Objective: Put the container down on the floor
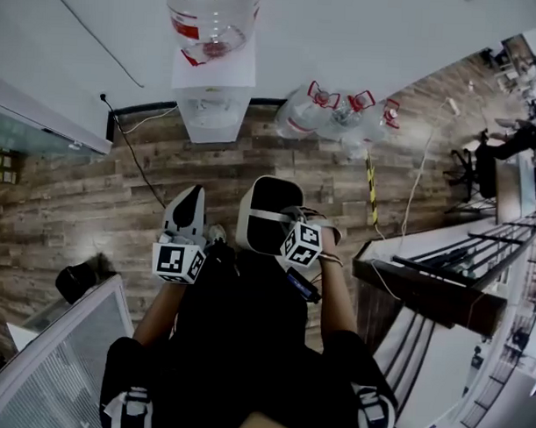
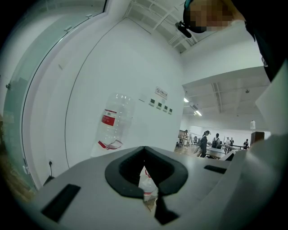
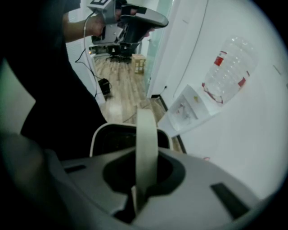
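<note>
Both jaws of the right gripper (image 3: 146,155) are clenched on a flat, pale handle (image 3: 146,130), which is seen edge-on between them in the right gripper view. No gap is visible on either side of the band. Just beyond the jaw tips hangs the container (image 3: 96,134), a white bin with a rounded rim and a dark inside. It is carried by that handle alone.

From the head view the bin is seen from above, held in front of the person's dark-clothed legs (image 1: 246,340) with its mouth upward. The wooden floor (image 1: 120,186) lies beneath and ahead of the claw. The bin is judged to be well clear of it, since the arm is bent and the person appears to be standing upright.

Beside the claw, on the far side of the container, the left gripper (image 1: 187,216) is held with its jaws together and nothing is gripped in them. It does not touch the container.

Farther out, ahead of the claw, a water dispenser (image 1: 212,110) stands at the wall with a clear bottle (image 1: 212,18) on top. Several empty bottles (image 1: 333,114) lie on the floor to its side.

Of the task, only the grasp is done. The lowering, the setting of the base on the boards and the release of the handle are judged to be left. The floor ahead of the legs looks open enough for it.
</note>
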A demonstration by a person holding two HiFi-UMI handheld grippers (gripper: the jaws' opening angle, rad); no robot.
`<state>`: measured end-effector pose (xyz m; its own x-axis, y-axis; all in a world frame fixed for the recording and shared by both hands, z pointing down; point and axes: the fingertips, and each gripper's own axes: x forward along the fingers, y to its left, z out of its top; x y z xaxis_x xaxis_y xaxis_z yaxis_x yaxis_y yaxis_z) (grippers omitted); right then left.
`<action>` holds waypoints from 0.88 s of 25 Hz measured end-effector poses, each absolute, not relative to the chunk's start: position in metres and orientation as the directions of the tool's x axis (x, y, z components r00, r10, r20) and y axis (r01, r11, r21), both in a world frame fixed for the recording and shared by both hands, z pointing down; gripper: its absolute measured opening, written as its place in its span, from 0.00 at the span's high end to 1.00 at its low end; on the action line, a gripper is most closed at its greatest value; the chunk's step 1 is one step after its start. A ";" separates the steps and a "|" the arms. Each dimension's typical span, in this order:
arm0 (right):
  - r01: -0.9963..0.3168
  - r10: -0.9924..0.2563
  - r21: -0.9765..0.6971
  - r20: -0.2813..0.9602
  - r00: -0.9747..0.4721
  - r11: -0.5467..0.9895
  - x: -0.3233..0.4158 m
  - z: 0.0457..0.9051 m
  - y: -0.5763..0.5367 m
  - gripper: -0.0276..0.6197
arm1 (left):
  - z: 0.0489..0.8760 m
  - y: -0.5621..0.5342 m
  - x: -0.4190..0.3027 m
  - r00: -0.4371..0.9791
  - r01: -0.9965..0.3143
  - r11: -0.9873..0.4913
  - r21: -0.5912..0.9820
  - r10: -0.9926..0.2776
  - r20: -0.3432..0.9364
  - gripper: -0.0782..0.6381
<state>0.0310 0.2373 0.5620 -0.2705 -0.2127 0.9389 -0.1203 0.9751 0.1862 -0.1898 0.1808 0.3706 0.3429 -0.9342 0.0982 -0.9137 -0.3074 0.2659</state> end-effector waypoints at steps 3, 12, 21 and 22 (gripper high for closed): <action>-0.112 -0.211 0.187 0.939 -0.272 0.976 0.031 0.561 0.212 0.91 | 0.368 0.161 -0.186 0.347 -0.912 -0.310 0.269 -0.933 0.101 0.85; -0.061 -0.193 0.184 0.943 -0.271 0.981 0.040 0.572 0.130 0.91 | 0.364 0.088 -0.166 0.282 -0.941 -0.254 0.222 -0.954 0.101 0.85; 0.061 -0.152 0.176 0.948 -0.278 0.983 0.059 0.596 0.045 0.91 | 0.375 0.003 -0.113 0.210 -0.962 -0.178 0.208 -0.967 0.144 0.85; 0.072 -0.151 0.177 0.948 -0.280 0.982 0.061 0.600 0.035 0.91 | 0.375 -0.004 -0.107 0.209 -0.963 -0.178 0.203 -0.968 0.141 0.85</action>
<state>0.0608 0.0355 0.6003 -0.2797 -0.1505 0.9482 0.0717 0.9816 0.1770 -0.1069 -0.0040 0.3749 0.2086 -0.9678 0.1408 -0.9628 -0.1779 0.2034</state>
